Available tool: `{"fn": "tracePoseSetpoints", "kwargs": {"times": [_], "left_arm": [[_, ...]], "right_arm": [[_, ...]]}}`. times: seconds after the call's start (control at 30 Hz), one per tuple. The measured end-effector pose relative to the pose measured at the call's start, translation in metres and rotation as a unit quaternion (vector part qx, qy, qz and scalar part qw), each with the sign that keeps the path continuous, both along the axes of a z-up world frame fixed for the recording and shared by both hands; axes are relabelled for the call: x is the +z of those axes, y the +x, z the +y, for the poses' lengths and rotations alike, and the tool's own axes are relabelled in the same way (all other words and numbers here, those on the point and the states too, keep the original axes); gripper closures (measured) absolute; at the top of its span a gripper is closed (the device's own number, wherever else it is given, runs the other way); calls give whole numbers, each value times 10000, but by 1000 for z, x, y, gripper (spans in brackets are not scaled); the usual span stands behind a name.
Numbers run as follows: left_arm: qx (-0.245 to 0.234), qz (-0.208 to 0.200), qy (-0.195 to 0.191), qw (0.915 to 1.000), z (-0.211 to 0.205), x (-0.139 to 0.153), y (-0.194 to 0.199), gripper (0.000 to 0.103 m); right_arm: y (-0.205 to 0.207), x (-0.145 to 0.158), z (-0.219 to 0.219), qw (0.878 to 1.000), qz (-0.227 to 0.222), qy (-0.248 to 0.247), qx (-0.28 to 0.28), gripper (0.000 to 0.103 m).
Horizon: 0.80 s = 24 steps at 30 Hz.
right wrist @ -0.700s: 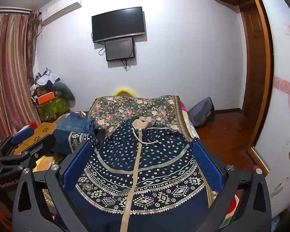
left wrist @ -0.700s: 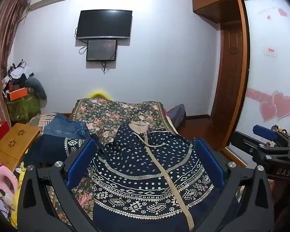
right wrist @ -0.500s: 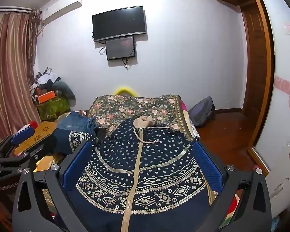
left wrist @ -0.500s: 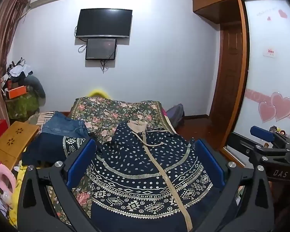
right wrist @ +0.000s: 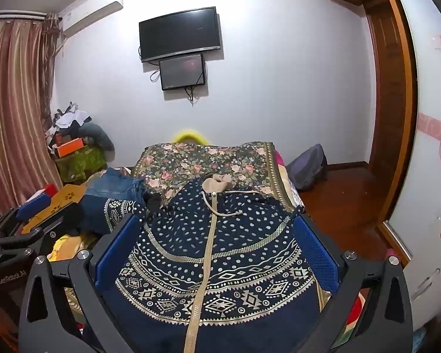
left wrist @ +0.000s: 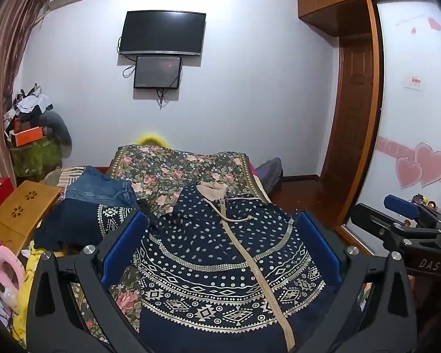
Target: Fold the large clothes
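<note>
Bedroom with a wall-mounted TV (left wrist: 161, 33) and a bed (left wrist: 173, 167) under a floral cover: a navy patterned hoodie (left wrist: 220, 253) lies spread face up on the bed, zip (right wrist: 204, 253) running down its middle, hood end pointing to the far wall. Both tools hover over its lower half, the left gripper (left wrist: 220, 250) and the right gripper (right wrist: 216, 250) each with fingers spread wide and empty, touching no cloth. Jeans (left wrist: 101, 188) and another dark patterned garment (left wrist: 73, 223) sit in a heap at the bed's left side. Folding has apparently not begun; the step in hand looks like lining up for a first grasp. Next, each gripper would likely need to drop to an outer edge of the hoodie, one per side, pinch a single layer cleanly, and carry it across without dragging the rest.
</note>
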<state>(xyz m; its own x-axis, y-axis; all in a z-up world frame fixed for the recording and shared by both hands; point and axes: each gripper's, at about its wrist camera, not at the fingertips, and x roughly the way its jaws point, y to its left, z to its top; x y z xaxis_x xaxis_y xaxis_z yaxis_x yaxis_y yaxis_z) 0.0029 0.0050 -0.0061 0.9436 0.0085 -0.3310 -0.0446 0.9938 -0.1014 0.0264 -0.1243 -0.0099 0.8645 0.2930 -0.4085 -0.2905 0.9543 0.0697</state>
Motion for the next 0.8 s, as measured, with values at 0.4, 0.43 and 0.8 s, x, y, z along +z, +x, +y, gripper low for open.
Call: {"fn": "tracePoseSetpoints", "kwargs": {"times": [0.4, 0.43, 0.8], "left_arm": [[18, 13, -33, 10000, 3, 2, 0, 0], [19, 15, -33, 10000, 3, 2, 0, 0], [34, 13, -40, 10000, 3, 1, 1, 0]], "right_arm": [[0, -3, 1, 10000, 12, -14, 14, 0], [0, -2, 1, 10000, 11, -16, 17, 0], [0, -4, 2, 10000, 8, -22, 17, 0]]}}
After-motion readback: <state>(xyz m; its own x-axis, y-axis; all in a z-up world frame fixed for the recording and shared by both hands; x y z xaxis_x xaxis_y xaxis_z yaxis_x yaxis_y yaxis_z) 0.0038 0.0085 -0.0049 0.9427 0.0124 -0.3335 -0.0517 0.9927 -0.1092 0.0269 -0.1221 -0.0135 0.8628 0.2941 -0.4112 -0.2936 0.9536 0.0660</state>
